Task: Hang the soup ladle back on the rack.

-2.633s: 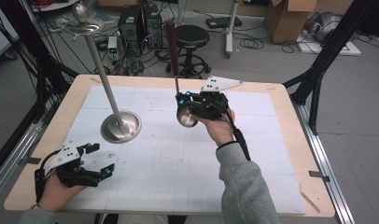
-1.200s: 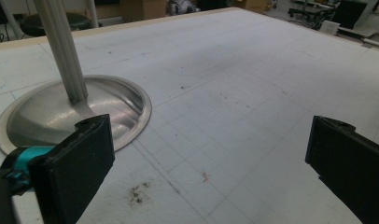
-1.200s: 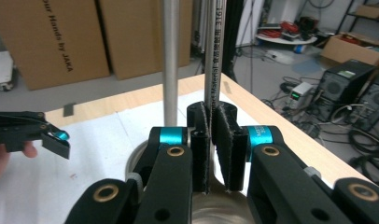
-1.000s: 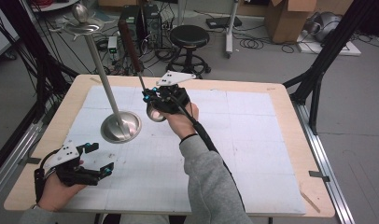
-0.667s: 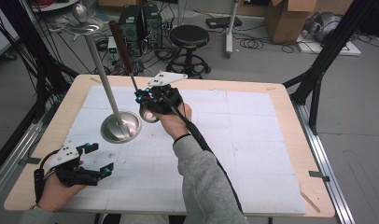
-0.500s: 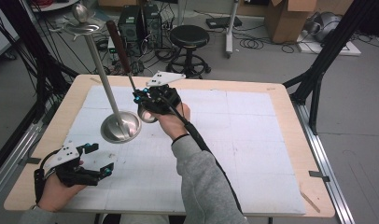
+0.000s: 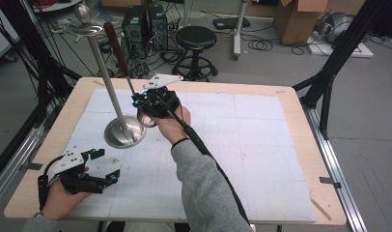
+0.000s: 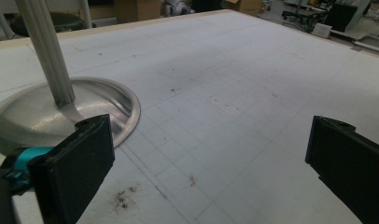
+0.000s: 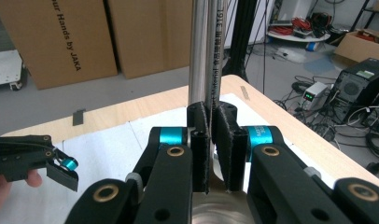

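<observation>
A steel stand has a round base [image 7: 124, 133] on the white mat, a tall leaning pole [image 7: 105, 79] and a dish top [image 7: 83, 26]. My right gripper [image 7: 137, 100] is shut on the thin steel shaft [image 9: 215, 46] of a ladle. Its dark wooden handle [image 7: 116, 48] points up and its bowl [image 7: 147, 119] hangs by the hand, next to the base. In the right gripper view the pole [image 9: 198, 51] stands just behind the shaft. My left gripper [image 7: 107, 164] rests open at the table's near left, with the base [image 8: 38, 112] ahead of its left jaw.
A gridded white mat [image 7: 242, 145] covers the wooden table [image 7: 290, 96]. Behind the table stand a black stool [image 7: 196, 38], computer towers [image 7: 146, 21] and cardboard boxes [image 7: 300, 19]. Black frame legs [image 7: 329, 82] rise at the far right corner.
My right gripper has carried the ladle left from the table's middle to beside the stand's pole. The left gripper has stayed put, open.
</observation>
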`<state>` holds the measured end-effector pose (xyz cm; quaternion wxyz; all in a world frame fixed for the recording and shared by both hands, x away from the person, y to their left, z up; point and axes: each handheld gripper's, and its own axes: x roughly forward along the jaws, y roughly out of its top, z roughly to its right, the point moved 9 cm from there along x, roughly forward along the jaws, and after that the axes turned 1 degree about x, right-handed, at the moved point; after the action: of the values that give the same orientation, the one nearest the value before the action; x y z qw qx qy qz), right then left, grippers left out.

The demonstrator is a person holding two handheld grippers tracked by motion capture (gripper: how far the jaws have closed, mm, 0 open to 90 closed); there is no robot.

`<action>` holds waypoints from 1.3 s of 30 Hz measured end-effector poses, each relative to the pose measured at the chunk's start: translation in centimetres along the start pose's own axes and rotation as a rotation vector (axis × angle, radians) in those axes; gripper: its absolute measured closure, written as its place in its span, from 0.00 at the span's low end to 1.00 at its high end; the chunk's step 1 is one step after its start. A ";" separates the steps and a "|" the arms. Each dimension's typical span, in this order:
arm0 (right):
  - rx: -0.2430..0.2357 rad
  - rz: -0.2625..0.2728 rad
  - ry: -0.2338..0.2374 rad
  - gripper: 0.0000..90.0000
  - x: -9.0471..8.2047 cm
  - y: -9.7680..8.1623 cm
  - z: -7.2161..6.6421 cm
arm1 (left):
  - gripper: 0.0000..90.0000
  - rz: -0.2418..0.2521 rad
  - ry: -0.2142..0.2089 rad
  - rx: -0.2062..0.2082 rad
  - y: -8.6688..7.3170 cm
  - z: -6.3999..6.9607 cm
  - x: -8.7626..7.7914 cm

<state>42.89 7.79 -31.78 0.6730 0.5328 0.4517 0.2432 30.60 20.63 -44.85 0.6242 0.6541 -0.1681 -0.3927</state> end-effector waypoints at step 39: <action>0.011 -0.044 -0.006 0.94 0.9 -0.1 0.1 | 0.02 -0.001 -0.021 0.000 0.1 0.7 0.2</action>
<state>43.42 8.42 -32.14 0.6766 0.5272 0.4625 0.2243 30.25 20.02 -44.74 0.6224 0.6499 -0.1744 -0.3998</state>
